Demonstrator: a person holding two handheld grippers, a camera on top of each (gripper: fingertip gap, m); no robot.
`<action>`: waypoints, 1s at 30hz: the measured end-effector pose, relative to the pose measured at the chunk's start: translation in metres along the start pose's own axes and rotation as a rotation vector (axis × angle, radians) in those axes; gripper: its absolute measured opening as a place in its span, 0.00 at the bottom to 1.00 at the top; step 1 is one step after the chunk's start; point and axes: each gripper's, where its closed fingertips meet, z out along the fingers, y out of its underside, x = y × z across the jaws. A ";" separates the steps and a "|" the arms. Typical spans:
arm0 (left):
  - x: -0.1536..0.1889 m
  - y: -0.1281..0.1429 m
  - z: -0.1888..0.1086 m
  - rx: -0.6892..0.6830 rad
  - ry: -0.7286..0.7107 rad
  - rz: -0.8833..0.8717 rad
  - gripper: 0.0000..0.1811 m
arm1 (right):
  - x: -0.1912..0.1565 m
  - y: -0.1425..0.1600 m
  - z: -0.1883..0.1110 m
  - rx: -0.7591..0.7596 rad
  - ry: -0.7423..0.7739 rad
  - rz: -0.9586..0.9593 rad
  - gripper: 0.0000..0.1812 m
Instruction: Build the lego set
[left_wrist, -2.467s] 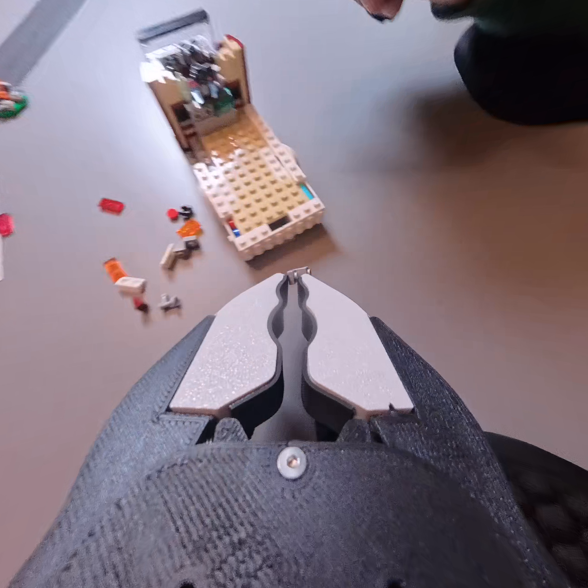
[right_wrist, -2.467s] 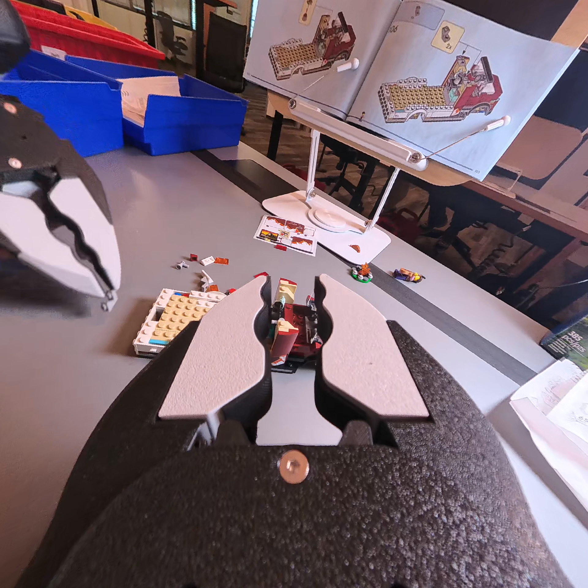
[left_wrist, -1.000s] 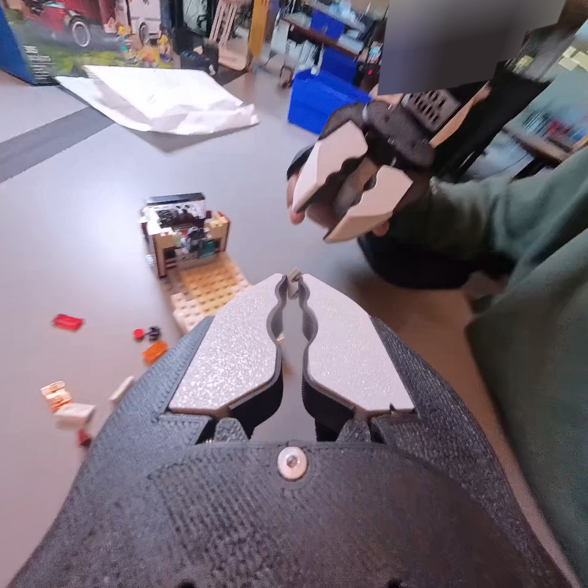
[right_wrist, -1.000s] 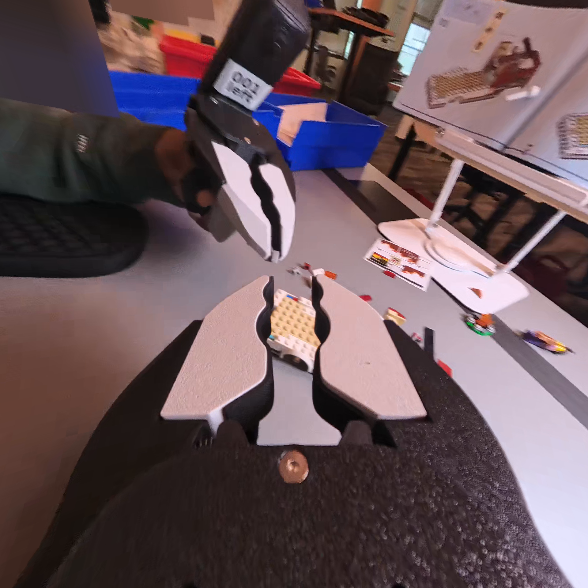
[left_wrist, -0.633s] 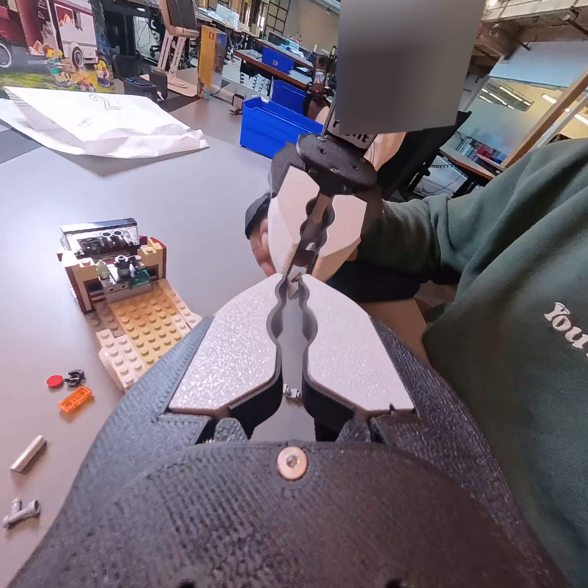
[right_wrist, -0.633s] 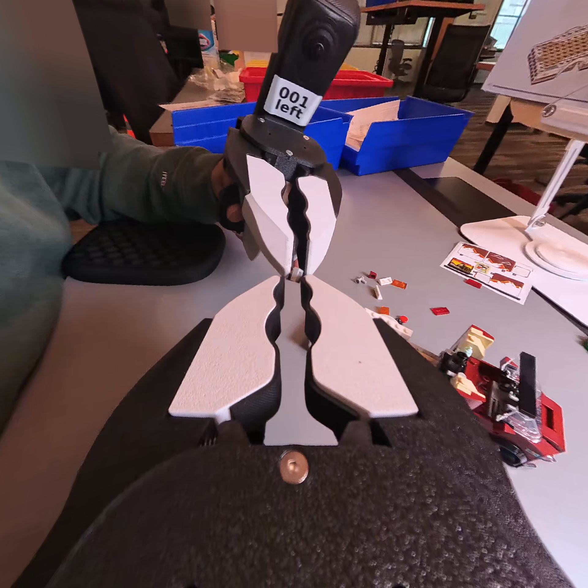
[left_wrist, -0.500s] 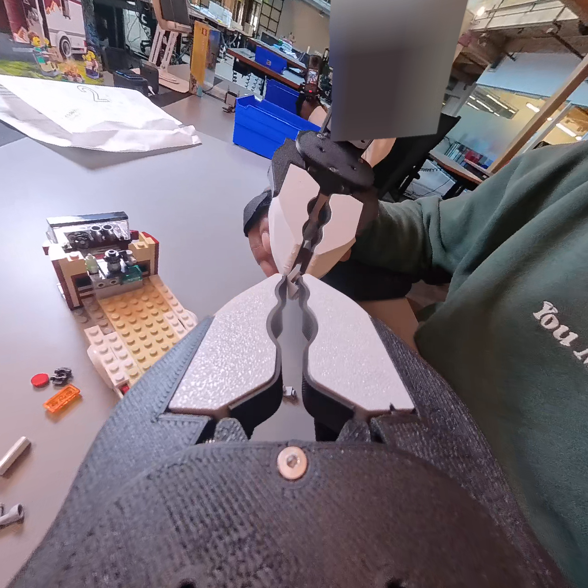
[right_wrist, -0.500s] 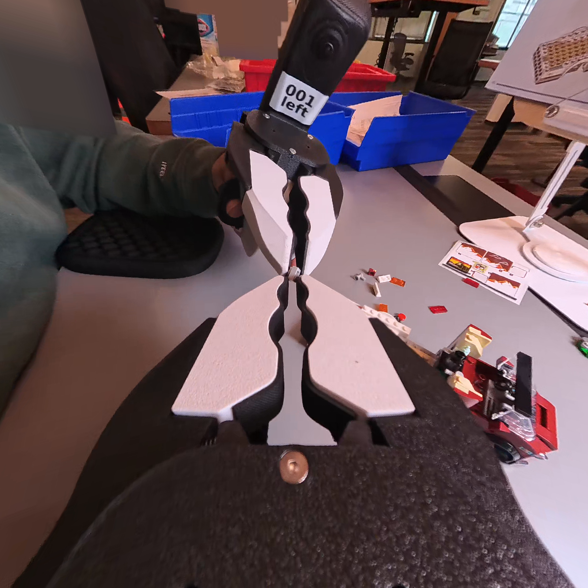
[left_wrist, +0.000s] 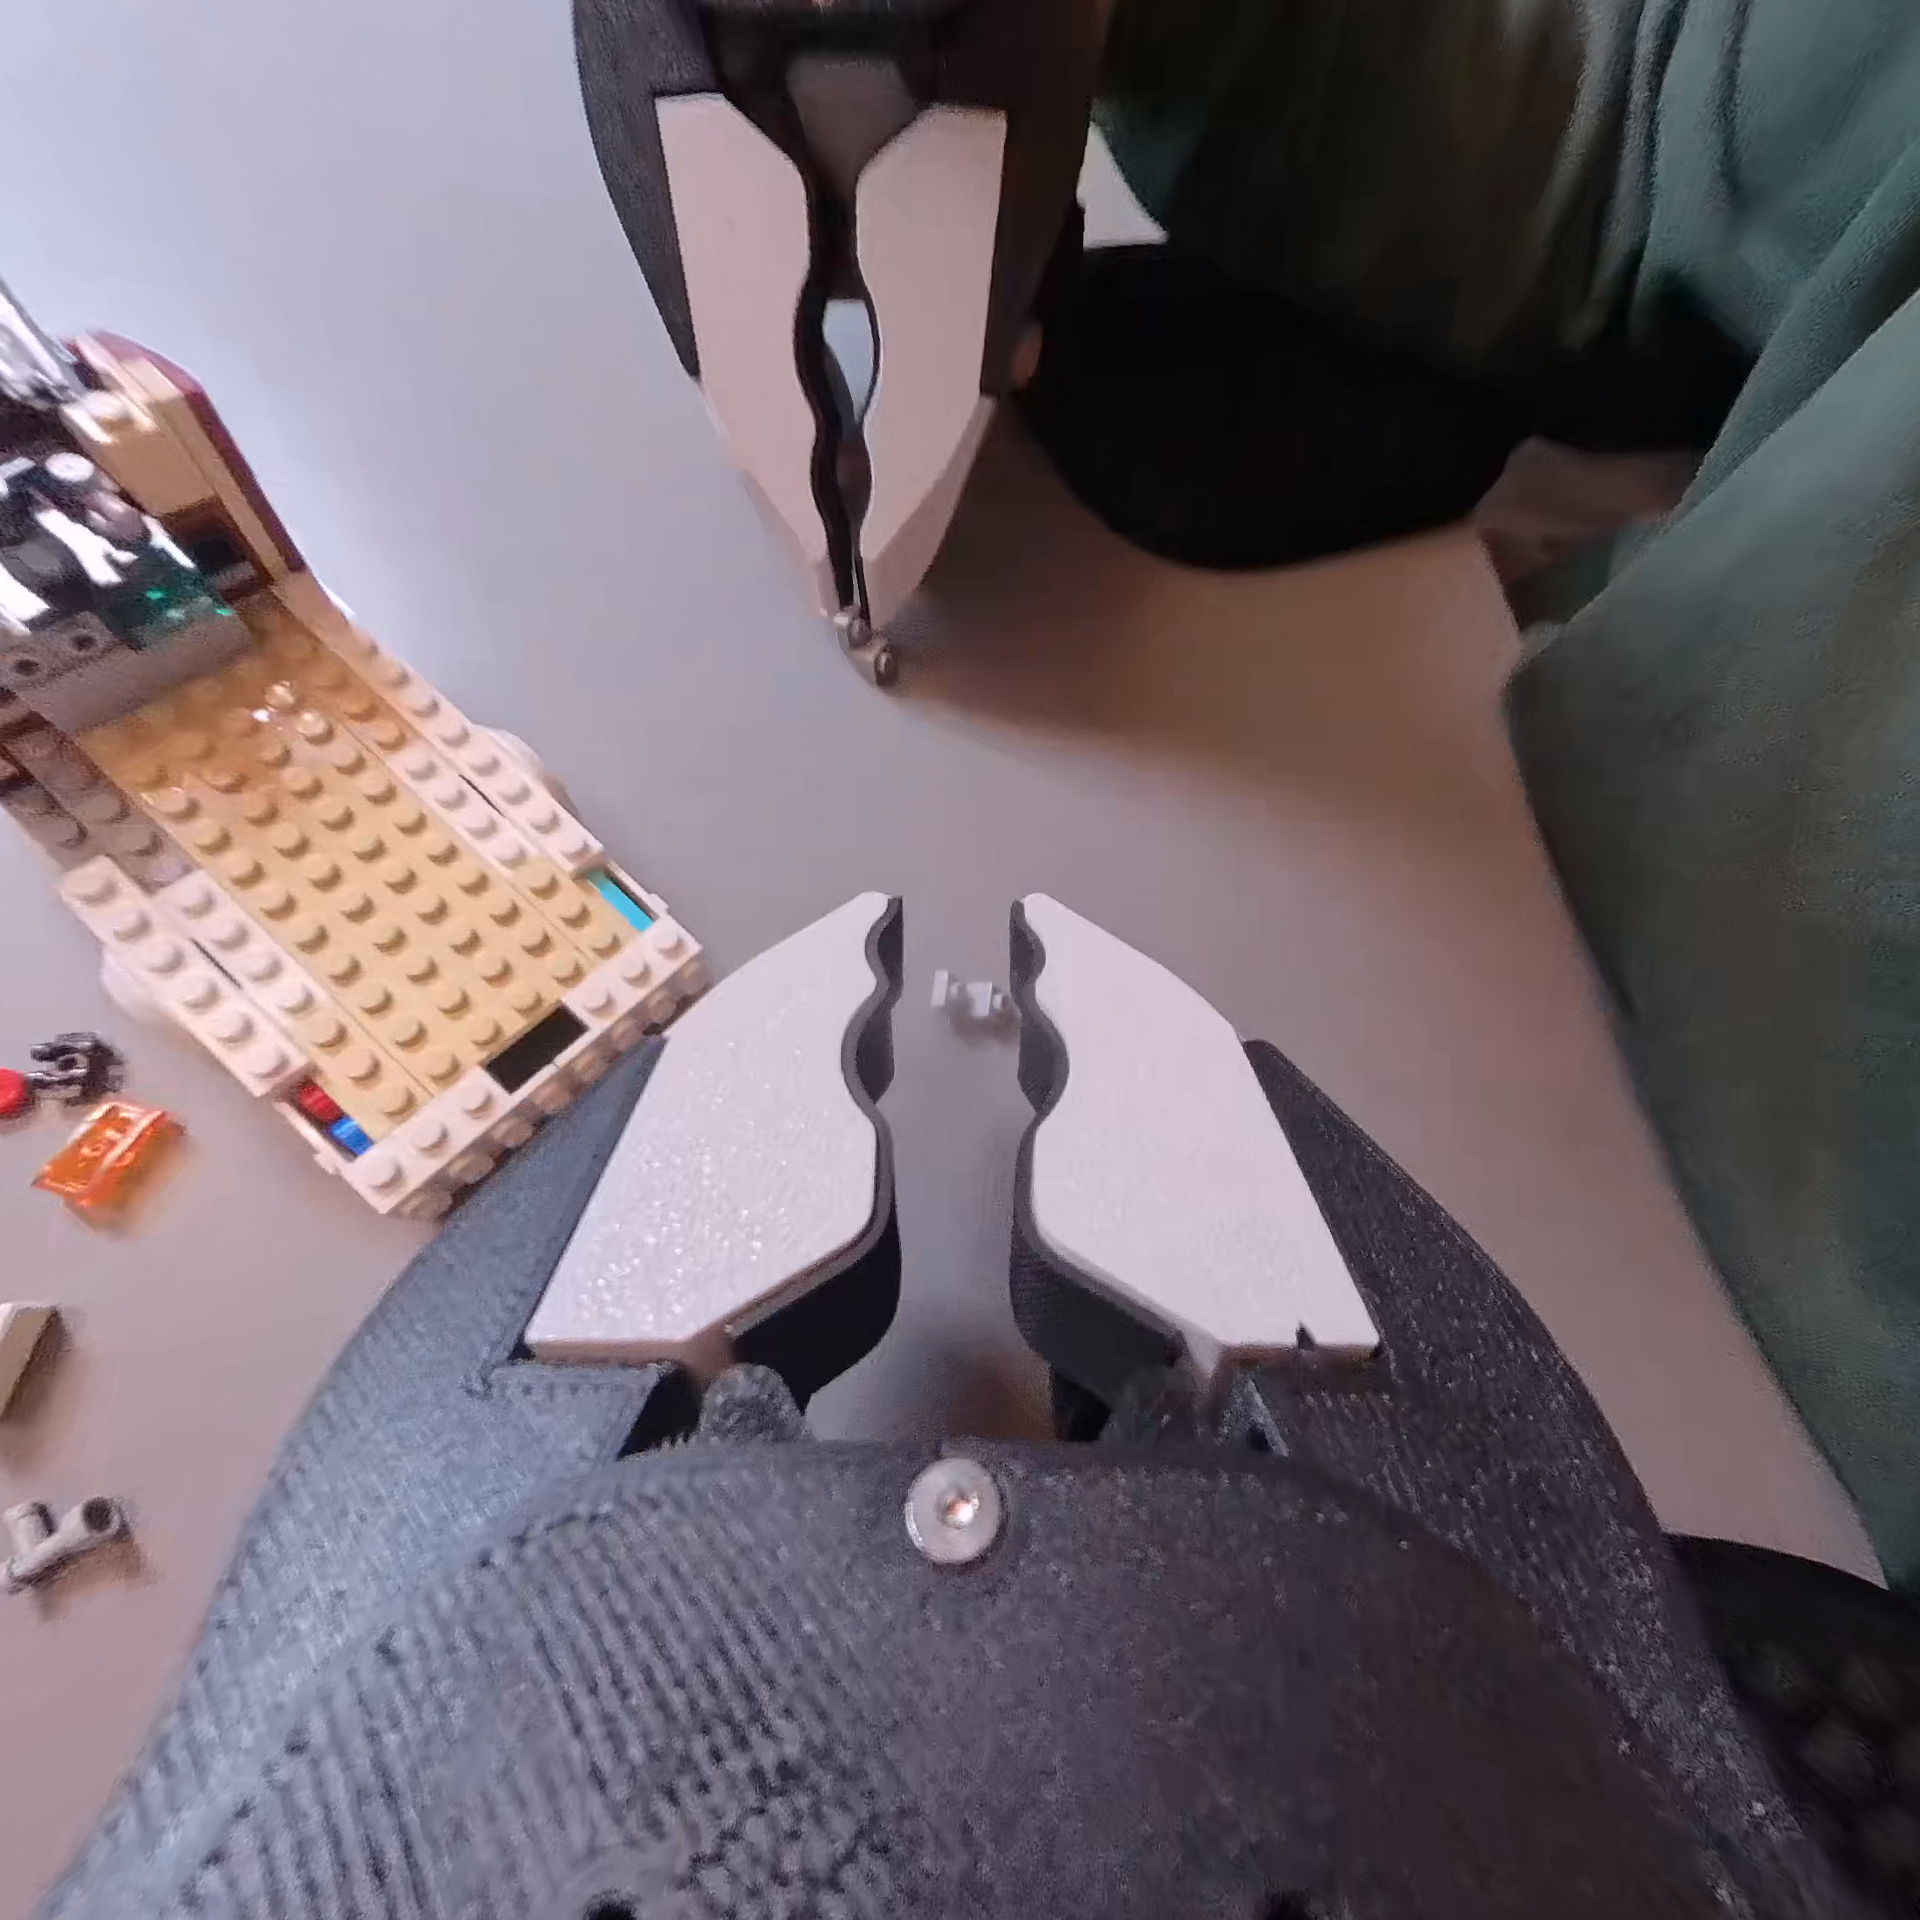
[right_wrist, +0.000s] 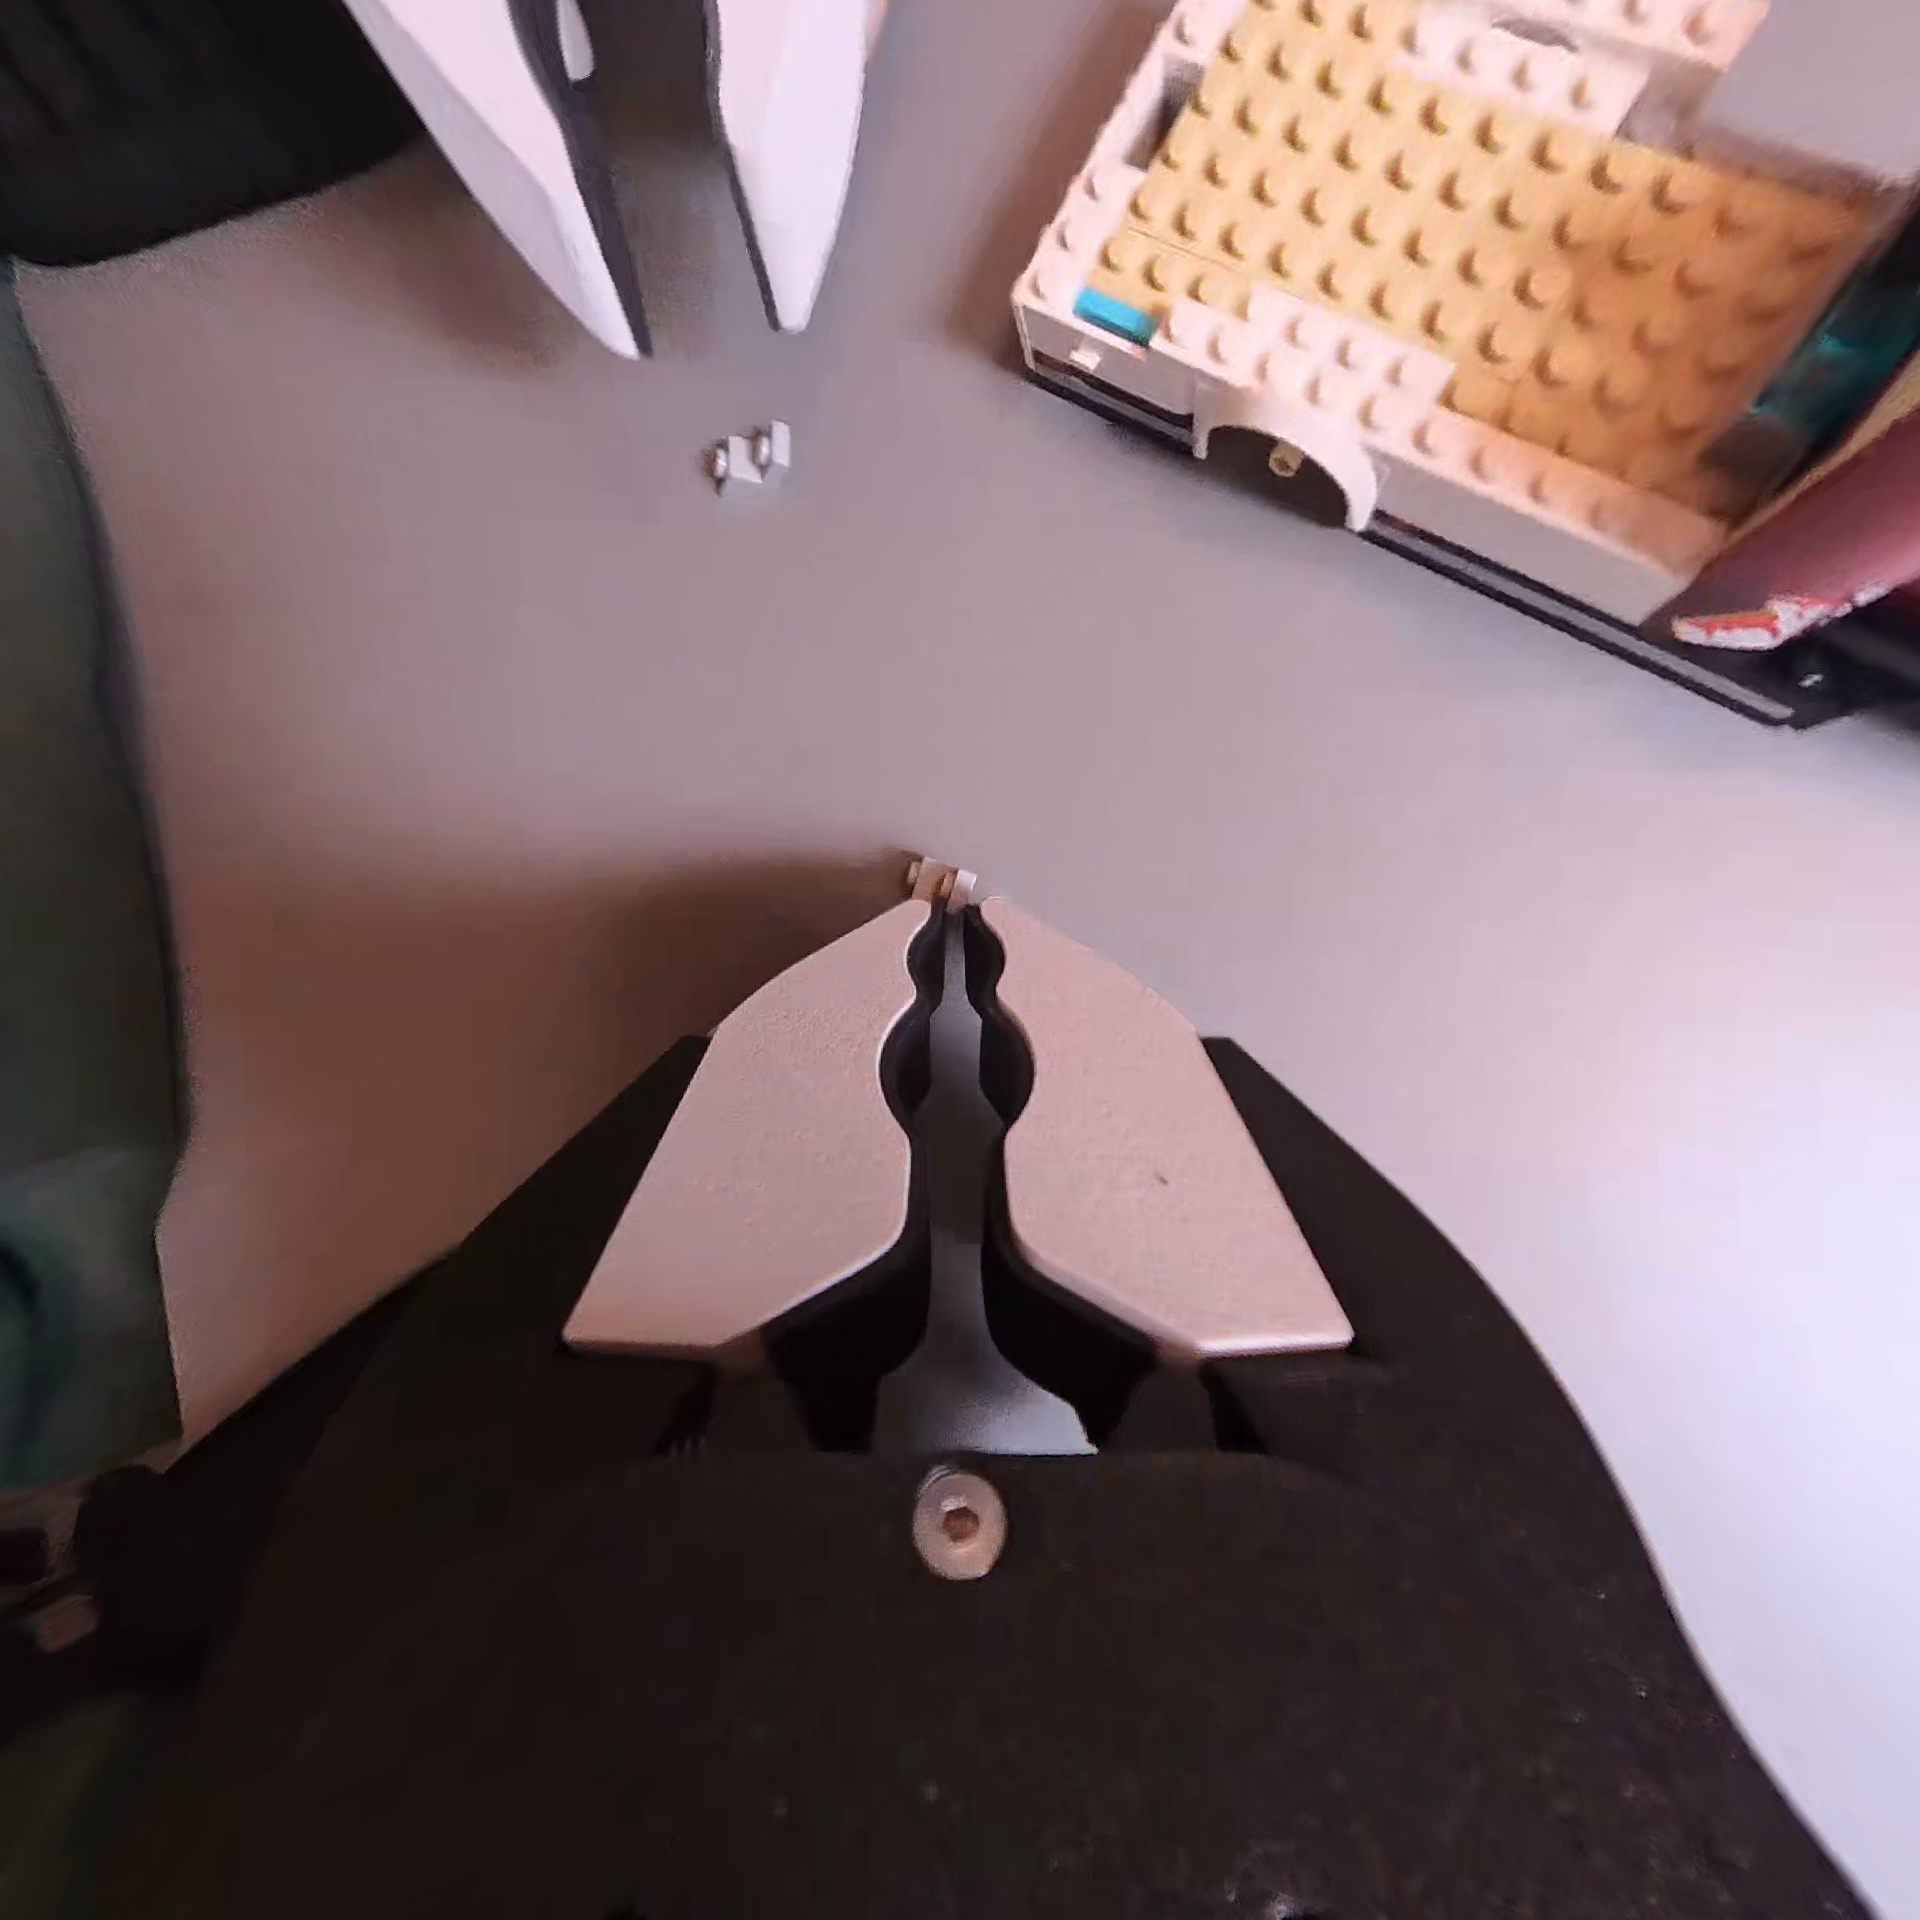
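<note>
Between my spread left fingers (left_wrist: 956, 925) a small grey piece (left_wrist: 971, 1004) lies on the tabletop (left_wrist: 1195, 810). My right fingers (right_wrist: 948, 902) pinch a tiny pale piece (right_wrist: 940, 880).

Both wrist views angled steeply down at the grey counter (left_wrist: 1195, 831) from close above, each along its own tongs. Facing one another: left tongs (left_wrist: 956, 925) opposite right tongs (left_wrist: 854, 613), and right tongs (right_wrist: 943, 902) opposite left tongs (right_wrist: 707, 327). Shared: small grey piece (left_wrist: 971, 1003) (right_wrist: 750, 464), tan-studded model (left_wrist: 343, 904) (right_wrist: 1455, 260).
</note>
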 end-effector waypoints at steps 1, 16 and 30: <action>0.002 0.004 0.003 -0.025 0.004 0.006 0.11 | 0.002 0.001 -0.001 -0.002 0.006 0.012 0.02; 0.011 0.031 0.019 -0.210 0.003 0.084 0.11 | 0.041 -0.011 -0.030 0.144 0.239 0.023 0.13; -0.002 0.012 0.002 -0.086 -0.024 0.037 0.09 | 0.080 -0.068 -0.040 0.368 0.555 -0.034 0.24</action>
